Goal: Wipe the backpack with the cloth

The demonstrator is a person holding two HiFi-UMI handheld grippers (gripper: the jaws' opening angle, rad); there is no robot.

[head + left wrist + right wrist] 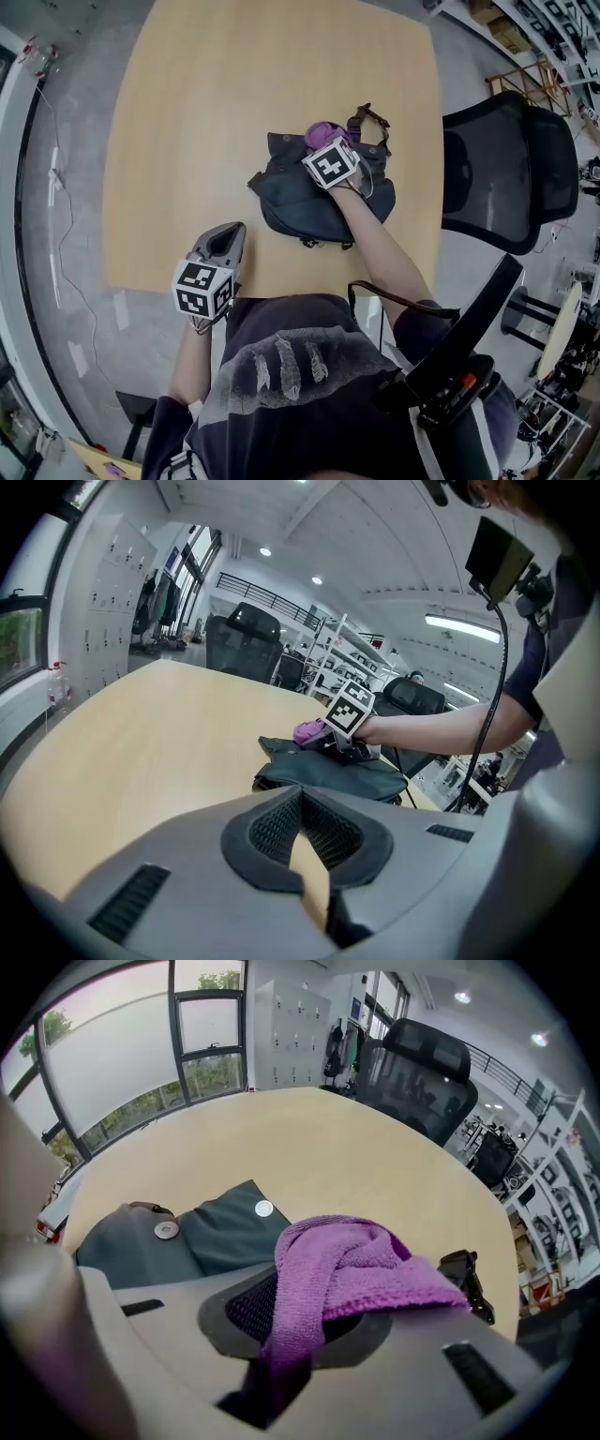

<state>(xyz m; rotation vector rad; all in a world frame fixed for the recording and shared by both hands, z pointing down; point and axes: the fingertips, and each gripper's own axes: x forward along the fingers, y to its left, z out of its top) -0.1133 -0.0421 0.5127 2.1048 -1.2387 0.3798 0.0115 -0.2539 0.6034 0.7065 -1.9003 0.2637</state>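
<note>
Left gripper [225,246]: held at the near edge of the tabletop [234,94], its marker cube toward the person. The fingers are drawn together with nothing between them, and they point over the wood toward the bag.
Backpack [300,202]: dark grey and lying flat on the tabletop, near the middle of the near edge and to the right of the left gripper. Two round metal snaps [166,1230] show on its flap in the right gripper view.
Right gripper [325,147]: reached out over the far part of the backpack, with its marker cube on top. The fingers are clamped on the cloth.
Cloth [347,1260]: purple and bunched. It is pinched between the right fingers and spills over them, sitting at the backpack's far edge.
Strap buckle [466,1274]: black, lying on the tabletop just beyond the cloth at the end of the backpack's strap.
Office chair [506,169]: black mesh, beside the tabletop's right edge.
</note>
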